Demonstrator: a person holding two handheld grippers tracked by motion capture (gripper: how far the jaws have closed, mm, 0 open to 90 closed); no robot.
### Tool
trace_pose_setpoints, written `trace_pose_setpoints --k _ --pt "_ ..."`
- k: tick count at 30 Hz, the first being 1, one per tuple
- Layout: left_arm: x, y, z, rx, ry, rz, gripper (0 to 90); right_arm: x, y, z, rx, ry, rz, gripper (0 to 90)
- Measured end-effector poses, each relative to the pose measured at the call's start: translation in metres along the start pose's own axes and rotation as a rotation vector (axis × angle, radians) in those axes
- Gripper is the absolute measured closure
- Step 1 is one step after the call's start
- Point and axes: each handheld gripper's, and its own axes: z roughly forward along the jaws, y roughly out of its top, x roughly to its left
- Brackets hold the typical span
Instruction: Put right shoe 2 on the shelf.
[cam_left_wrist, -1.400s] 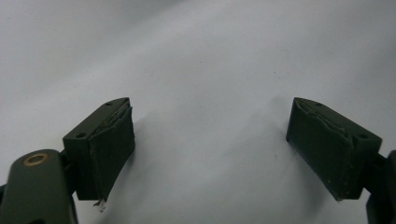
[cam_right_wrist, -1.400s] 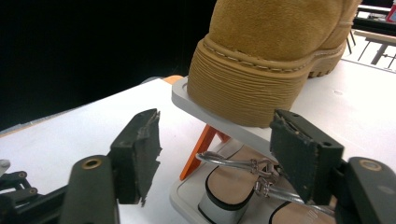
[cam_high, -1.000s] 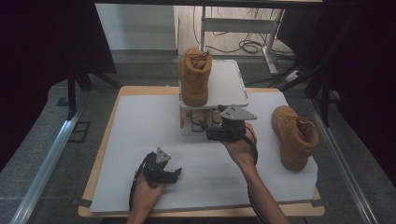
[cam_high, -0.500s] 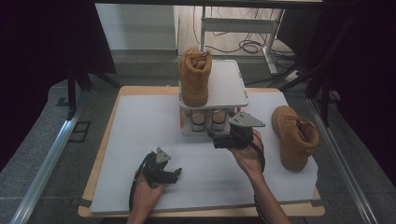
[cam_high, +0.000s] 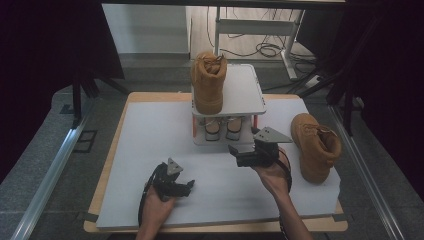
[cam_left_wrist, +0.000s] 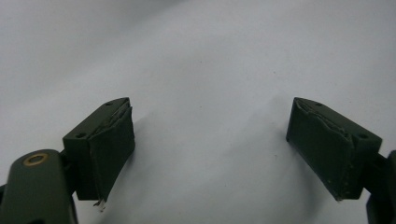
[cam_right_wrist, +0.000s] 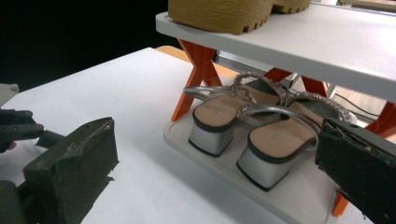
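Note:
A small two-shelf rack (cam_high: 243, 92) with white shelves and orange legs stands mid-table. One tan boot (cam_high: 207, 82) stands on its top shelf, and a pair of silver sandals (cam_high: 223, 128) sits side by side on the lower shelf (cam_right_wrist: 285, 203). A second tan boot (cam_high: 315, 146) stands on the table to the right. My right gripper (cam_high: 236, 152) hovers just in front of the rack; its jaws have just been opening and stand open and empty, facing the sandals (cam_right_wrist: 261, 149). My left gripper (cam_high: 187, 186) rests low at the front left, open over bare white table (cam_left_wrist: 210, 126).
The white mat (cam_high: 150, 135) lies on a wooden table (cam_high: 107, 175). The right half of the top shelf (cam_right_wrist: 308, 44) is bare, with the boot's sole (cam_right_wrist: 219, 14) at its left end. Dark curtains, metal rails and cables lie beyond the table's edges.
My right gripper has drawn back from the rack's lower shelf toward the front right and sunk a little. The sandals stay on the shelf. The left gripper has not moved.

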Motion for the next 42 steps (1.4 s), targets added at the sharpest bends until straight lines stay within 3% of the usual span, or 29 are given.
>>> trace_pose_setpoints --k 10,16,25,30,42 --pt "0.0 0.0 0.0 0.0 0.0 -0.001 14.9 -0.004 -0.015 -0.014 0.044 -0.037 -0.012 0.0" --pt "0.0 0.0 0.0 0.001 -0.001 0.0 14.9 -0.007 -0.023 -0.02 0.078 -0.052 0.019 0.0" --pt "0.0 0.0 0.0 0.0 0.0 -0.001 14.9 -0.009 -0.034 -0.035 0.045 -0.052 0.048 0.0" --pt "0.0 0.0 0.0 0.0 0.0 -0.001 14.9 -0.011 -0.039 -0.044 0.031 -0.076 0.041 0.0" --pt "0.0 0.0 0.0 0.003 -0.001 0.0 14.9 -0.02 -0.059 -0.069 -0.017 -0.137 0.093 0.0"
